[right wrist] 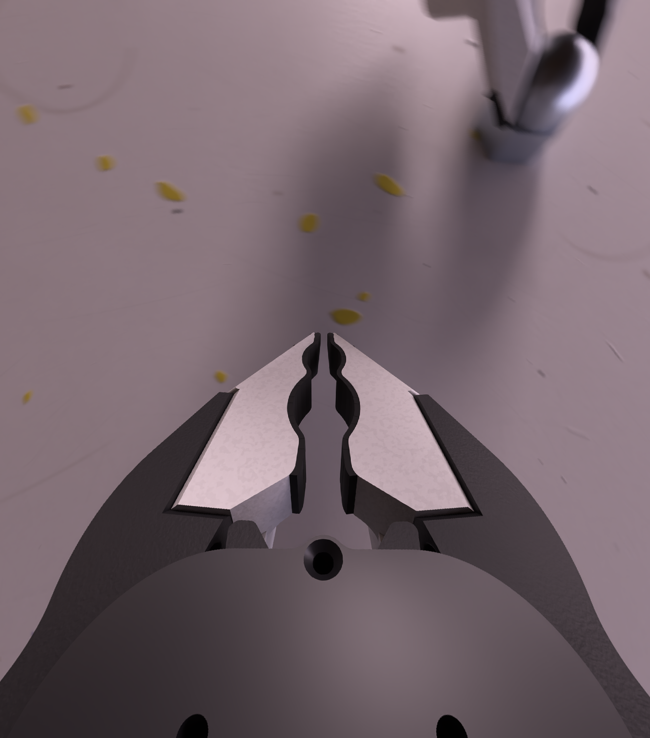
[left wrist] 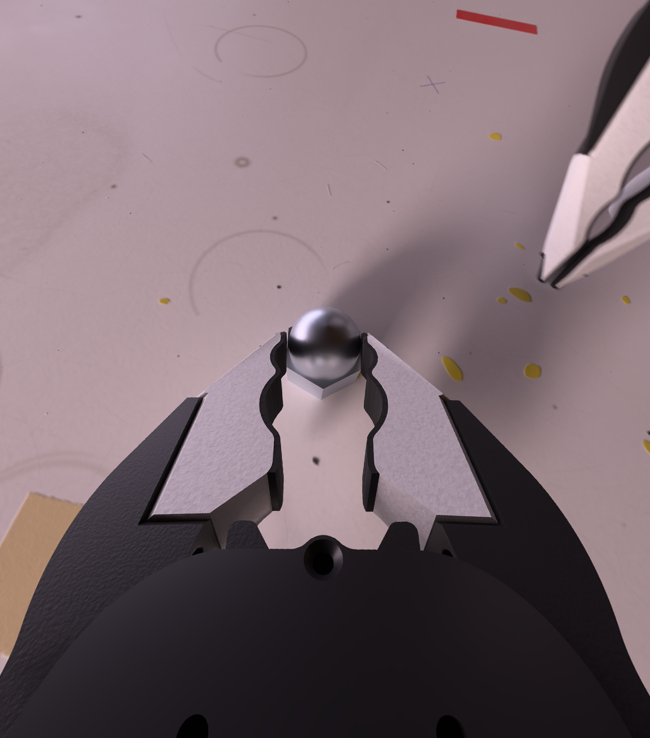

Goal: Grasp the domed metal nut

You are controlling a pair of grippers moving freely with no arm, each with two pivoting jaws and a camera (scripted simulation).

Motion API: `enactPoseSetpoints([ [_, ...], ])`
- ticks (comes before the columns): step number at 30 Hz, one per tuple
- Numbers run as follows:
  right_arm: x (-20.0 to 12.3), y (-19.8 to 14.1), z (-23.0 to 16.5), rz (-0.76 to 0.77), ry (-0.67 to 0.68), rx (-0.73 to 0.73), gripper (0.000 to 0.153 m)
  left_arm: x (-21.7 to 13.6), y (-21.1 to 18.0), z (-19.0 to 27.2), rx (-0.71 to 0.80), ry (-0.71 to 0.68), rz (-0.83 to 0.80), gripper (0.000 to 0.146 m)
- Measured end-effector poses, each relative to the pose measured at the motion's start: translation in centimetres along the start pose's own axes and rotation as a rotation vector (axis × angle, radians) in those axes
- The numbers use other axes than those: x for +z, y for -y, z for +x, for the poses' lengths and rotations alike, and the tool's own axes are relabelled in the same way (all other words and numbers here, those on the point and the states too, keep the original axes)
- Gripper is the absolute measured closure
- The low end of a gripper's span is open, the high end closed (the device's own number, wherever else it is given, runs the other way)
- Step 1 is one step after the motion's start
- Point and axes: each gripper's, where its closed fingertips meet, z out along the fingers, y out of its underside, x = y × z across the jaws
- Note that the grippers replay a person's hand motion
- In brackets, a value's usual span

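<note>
The domed metal nut (left wrist: 323,347) has a shiny round cap on a pale hex base and stands on the pale table (left wrist: 115,239). My left gripper (left wrist: 324,339) is closed around it, with both fingertips touching the sides of the dome. In the right wrist view the nut (right wrist: 559,80) shows blurred at the top right, between the left gripper's fingers (right wrist: 503,52). My right gripper (right wrist: 323,334) is shut and empty, hovering over the table. It also shows in the left wrist view (left wrist: 547,279), up and to the right of the nut.
A tan tape patch (left wrist: 15,575) lies at the lower left and a red strip (left wrist: 495,22) at the far top. Yellow paint specks (left wrist: 519,294) and faint pencil circles (left wrist: 259,52) mark the table.
</note>
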Motion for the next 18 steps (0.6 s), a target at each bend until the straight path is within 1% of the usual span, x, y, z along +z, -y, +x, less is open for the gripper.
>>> enactPoseSetpoints([
  [2,0.4,0.7,-2.1,0.035,0.072,-0.086,0.149,0.0,0.0,0.3,0.003,-0.015,0.001,0.109],
  [6,1.4,2.3,-3.3,0.031,0.063,-0.163,0.148,0.2,0.0,0.9,0.01,-0.042,-0.001,0.109],
  [7,1.4,2.7,-3.2,0.037,0.064,-0.165,0.143,0.2,0.0,1.0,0.014,-0.042,-0.002,0.109],
  [8,1.3,3.3,-2.9,0.064,0.06,-0.151,0.135,0.2,0.0,1.1,0.017,-0.042,-0.004,0.109],
  [9,1.2,4.0,-2.5,0.099,0.045,-0.128,0.132,0.3,0.0,1.2,0.02,-0.044,-0.005,0.109],
  [11,1.3,5.4,-1.1,0.141,-0.022,-0.08,0.132,0.3,0.1,1.4,0.023,-0.051,-0.005,0.109],
  [14,2.3,6.0,0.5,0.076,-0.114,-0.028,0.136,0.3,0.1,1.5,0.018,-0.058,-0.002,0.109],
  [18,3.6,6.5,0.7,0.025,-0.087,0.05,0.134,0.4,0.1,1.6,0.023,-0.058,-0.002,0.109],
])
